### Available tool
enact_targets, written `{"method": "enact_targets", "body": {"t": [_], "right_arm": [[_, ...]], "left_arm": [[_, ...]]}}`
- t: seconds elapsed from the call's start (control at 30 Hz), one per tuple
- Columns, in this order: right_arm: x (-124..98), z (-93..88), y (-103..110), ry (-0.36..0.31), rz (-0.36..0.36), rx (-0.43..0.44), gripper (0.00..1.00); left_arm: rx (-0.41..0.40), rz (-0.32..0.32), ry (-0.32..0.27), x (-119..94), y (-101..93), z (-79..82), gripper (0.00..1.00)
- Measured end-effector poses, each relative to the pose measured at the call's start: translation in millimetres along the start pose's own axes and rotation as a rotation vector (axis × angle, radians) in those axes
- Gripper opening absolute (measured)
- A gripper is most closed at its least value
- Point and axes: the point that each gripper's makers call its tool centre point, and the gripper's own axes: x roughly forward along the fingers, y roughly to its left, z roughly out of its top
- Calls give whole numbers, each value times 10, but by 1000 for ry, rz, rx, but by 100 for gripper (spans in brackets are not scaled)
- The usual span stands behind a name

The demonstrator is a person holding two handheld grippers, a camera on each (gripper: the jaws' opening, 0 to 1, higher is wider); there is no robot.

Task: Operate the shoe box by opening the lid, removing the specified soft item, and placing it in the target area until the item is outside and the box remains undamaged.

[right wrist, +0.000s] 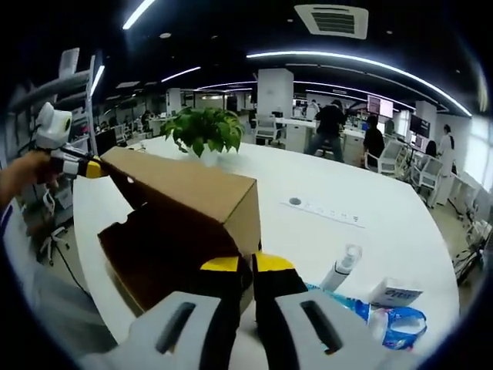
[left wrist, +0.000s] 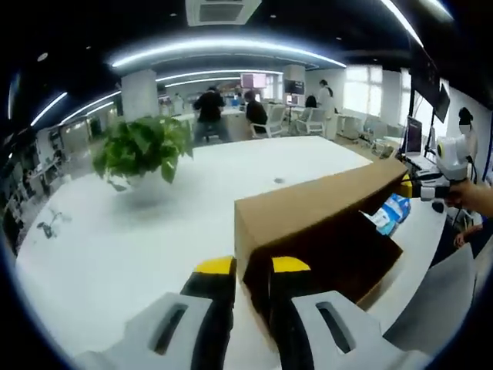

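Note:
The brown cardboard shoe box (left wrist: 331, 266) (right wrist: 158, 258) lies on the white table with its lid (left wrist: 316, 202) (right wrist: 185, 183) swung up and the dark inside showing. My left gripper (left wrist: 250, 266) is shut on one end of the lid's front edge. Its yellow-tipped jaws also show at the left of the right gripper view (right wrist: 94, 168). My right gripper (right wrist: 246, 264) is shut on the other end of that edge, and it appears at the far right of the left gripper view (left wrist: 410, 186). I cannot make out a soft item inside the box.
A potted green plant (left wrist: 142, 146) (right wrist: 204, 127) stands on the round white table (left wrist: 115, 247) (right wrist: 339, 196). A spray bottle (right wrist: 339, 270) and blue-and-white packets (right wrist: 389, 308) (left wrist: 391, 210) lie by the box. A socket strip (right wrist: 323, 210) sits mid-table. People sit at desks behind.

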Motion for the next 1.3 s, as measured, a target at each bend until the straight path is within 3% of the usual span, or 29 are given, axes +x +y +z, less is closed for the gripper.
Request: {"method": "enact_targets", "body": {"t": [0.53, 1.3], "right_arm": [[-81, -52, 142, -22, 52, -54, 8], [-226, -429, 473, 5, 178, -103, 27]], "left_arm": [[5, -23, 20, -66, -104, -175, 18], [60, -64, 96, -120, -299, -627, 31]]}}
